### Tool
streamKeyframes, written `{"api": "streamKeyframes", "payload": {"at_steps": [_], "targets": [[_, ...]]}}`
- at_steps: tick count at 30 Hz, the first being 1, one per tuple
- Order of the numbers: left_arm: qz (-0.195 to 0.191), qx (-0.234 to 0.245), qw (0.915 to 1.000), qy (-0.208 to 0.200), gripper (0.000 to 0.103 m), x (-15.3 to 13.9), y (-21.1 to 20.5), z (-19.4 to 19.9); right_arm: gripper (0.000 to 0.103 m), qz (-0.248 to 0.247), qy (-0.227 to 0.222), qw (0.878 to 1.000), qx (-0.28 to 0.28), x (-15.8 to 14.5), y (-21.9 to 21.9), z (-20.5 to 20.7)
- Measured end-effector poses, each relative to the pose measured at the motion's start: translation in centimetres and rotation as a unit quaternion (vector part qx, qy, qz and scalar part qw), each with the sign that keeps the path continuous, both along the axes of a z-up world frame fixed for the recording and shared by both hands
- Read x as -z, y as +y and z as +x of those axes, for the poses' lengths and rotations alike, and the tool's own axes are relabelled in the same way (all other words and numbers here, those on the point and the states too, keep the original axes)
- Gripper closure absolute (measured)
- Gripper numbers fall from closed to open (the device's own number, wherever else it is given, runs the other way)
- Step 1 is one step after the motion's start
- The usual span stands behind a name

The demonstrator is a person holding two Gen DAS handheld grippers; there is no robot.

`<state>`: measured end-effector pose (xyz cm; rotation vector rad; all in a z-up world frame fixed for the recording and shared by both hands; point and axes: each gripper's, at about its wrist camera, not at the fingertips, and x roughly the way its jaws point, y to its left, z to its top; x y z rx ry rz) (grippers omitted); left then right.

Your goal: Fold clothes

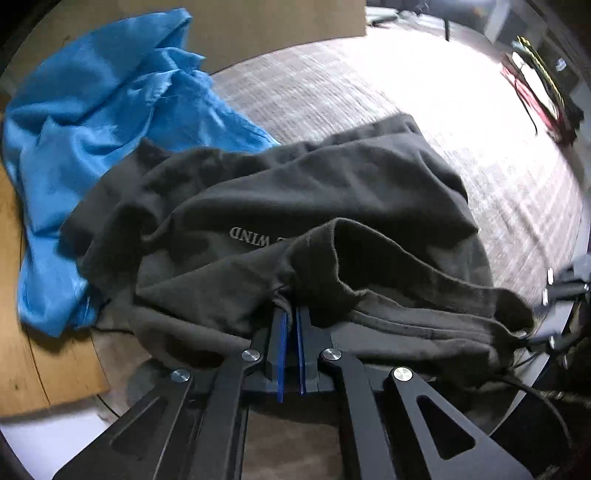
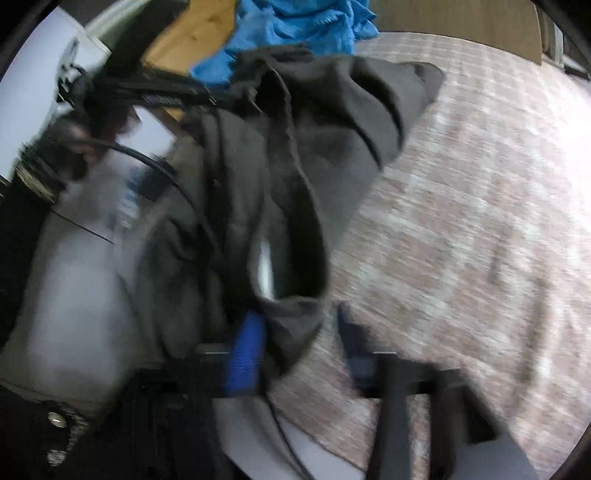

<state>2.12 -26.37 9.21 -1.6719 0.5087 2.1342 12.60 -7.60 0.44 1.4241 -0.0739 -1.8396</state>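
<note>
A dark grey garment [image 1: 295,192] with pale lettering lies bunched on a woven pinkish spread [image 1: 480,155]. My left gripper [image 1: 291,314] is shut on a gathered edge of the garment, its blue pads almost touching with cloth pinched between them. The blurred right wrist view shows the same garment [image 2: 325,147] hanging in folds. There my right gripper [image 2: 295,332] has its fingers apart. A hem of the garment droops between them against the blue left finger [image 2: 243,354], and the other finger stands clear of the cloth. The left gripper [image 2: 243,98] holds the garment's far end.
A crumpled bright blue satin cloth [image 1: 92,147] lies to the left, partly under the garment, also seen as the blue cloth [image 2: 303,26]. A wooden board [image 1: 44,354] and cardboard [image 1: 277,22] border the spread. A black cable [image 2: 166,173] and a sleeve [image 2: 44,173] are at left.
</note>
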Motion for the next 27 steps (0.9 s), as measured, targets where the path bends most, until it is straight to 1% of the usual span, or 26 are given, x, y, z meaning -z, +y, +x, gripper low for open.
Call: {"api": "streamKeyframes", "payload": {"at_steps": [1,4,7,9,11,12,13,15,17,20,22,24,26,27], "targets": [[0.006,-0.005,0.9999,0.007,0.100,-0.7,-0.2,0.2,0.095,-0.011,-0.002,1.000,0.009,-0.4,0.3,-0.3],[0.036,-0.021,0.9981,0.045,0.101,-4.5,-0.7,1.5,0.095,-0.045,0.015,0.998,0.036,-2.5,1.9,-0.9],[0.046,-0.037,0.9923,0.109,0.101,-9.6,-1.1,3.7,0.096,-0.052,0.063,0.995,0.062,-5.8,3.8,-1.2],[0.052,-0.046,0.9860,0.152,0.102,-12.9,-1.2,5.2,0.096,-0.059,0.108,0.989,0.078,-9.1,5.1,-1.0],[0.063,-0.051,0.9787,0.189,0.102,-15.7,-1.1,6.8,0.096,-0.074,0.156,0.981,0.088,-13.3,6.6,-0.4],[0.069,-0.053,0.9741,0.208,0.102,-17.2,-1.0,7.8,0.096,-0.085,0.174,0.977,0.088,-15.2,7.3,0.0],[0.075,-0.057,0.9676,0.234,0.102,-19.2,-0.6,9.1,0.096,-0.091,0.189,0.974,0.088,-16.7,7.8,0.2],[0.086,-0.062,0.9552,0.276,0.102,-22.5,0.2,11.7,0.096,-0.101,0.233,0.963,0.088,-20.6,9.7,1.3],[0.094,-0.068,0.9409,0.319,0.102,-25.9,1.5,14.6,0.096,-0.104,0.280,0.950,0.090,-24.3,11.6,2.9],[0.097,-0.068,0.9278,0.354,0.102,-29.5,3.8,18.1,0.096,-0.095,0.346,0.929,0.088,-29.6,15.3,5.6],[0.097,-0.068,0.9185,0.377,0.102,-32.1,5.5,20.5,0.096,-0.084,0.369,0.922,0.084,-32.2,16.6,7.1],[0.096,-0.062,0.9134,0.391,0.102,-34.3,7.2,22.4,0.096,-0.064,0.403,0.909,0.084,-34.8,18.0,9.1],[0.095,-0.050,0.9052,0.411,0.102,-36.5,8.8,24.1,0.096,-0.044,0.437,0.894,0.089,-37.3,19.3,10.9],[0.097,-0.049,0.9024,0.417,0.102,-37.4,9.3,24.5,0.096,-0.039,0.448,0.888,0.094,-38.3,20.0,11.4]]}}
